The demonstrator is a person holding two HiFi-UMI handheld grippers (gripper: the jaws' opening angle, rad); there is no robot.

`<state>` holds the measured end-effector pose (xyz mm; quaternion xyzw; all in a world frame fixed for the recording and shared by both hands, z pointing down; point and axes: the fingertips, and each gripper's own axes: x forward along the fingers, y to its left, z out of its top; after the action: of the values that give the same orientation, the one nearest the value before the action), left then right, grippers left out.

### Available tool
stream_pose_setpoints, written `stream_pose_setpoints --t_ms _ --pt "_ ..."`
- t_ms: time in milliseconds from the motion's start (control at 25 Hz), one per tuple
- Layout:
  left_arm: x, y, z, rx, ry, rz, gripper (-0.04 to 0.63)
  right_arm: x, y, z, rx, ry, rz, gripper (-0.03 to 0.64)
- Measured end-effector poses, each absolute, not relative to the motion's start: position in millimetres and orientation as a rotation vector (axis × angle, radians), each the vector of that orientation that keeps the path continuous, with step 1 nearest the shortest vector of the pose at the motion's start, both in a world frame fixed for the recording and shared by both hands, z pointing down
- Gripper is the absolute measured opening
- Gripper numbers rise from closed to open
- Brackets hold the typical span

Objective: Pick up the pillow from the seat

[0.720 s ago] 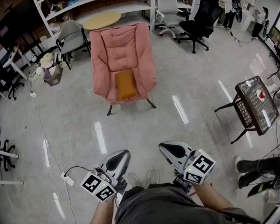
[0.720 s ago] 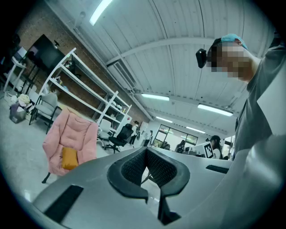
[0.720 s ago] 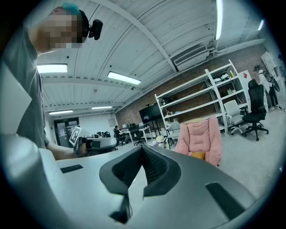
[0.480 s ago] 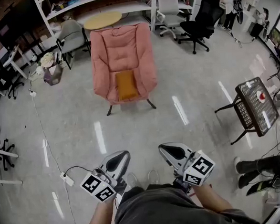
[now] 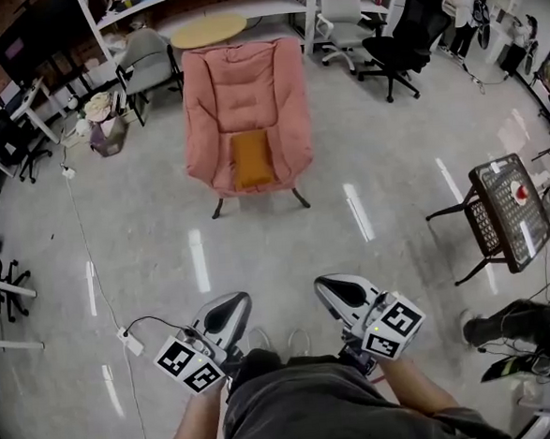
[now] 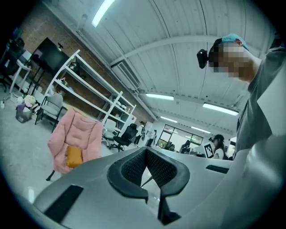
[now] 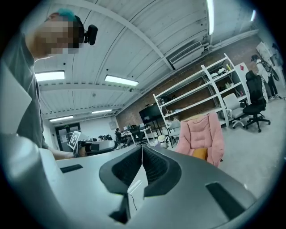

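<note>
L hand-held gripper (image 5: 227, 313) + R hand-held gripper (image 5: 342, 294) both clenched, empty; orange pillow (image 5: 250, 159) well ahead on pink armchair (image 5: 243, 85) seat, so close in first, open jaws wide, pinch near edge.

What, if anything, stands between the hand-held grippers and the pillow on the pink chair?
Nothing visible does: only floor separates the left hand-held gripper and right hand-held gripper from the pillow on the armchair seat.

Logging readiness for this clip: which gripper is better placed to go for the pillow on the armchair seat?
Left, marginally: both grippers sit shut and empty, far from the pillow, but the left gripper lines up closer with it than the right gripper.
</note>
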<state>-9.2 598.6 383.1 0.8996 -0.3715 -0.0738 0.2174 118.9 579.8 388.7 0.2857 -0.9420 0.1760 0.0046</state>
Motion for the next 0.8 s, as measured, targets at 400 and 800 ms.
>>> stream_pose_setpoints --t_ms 400,800 --pt "-23.0 555.6 389.6 2.474 -1.034 -0.212 0.009 114.3 541.0 394.9 0.906 -2.916 0.562 0.014" --pt "-43.6 448.3 406.7 2.473 -0.968 -0.196 0.009 93.6 440.6 412.3 0.963 -2.87 0.595 0.014"
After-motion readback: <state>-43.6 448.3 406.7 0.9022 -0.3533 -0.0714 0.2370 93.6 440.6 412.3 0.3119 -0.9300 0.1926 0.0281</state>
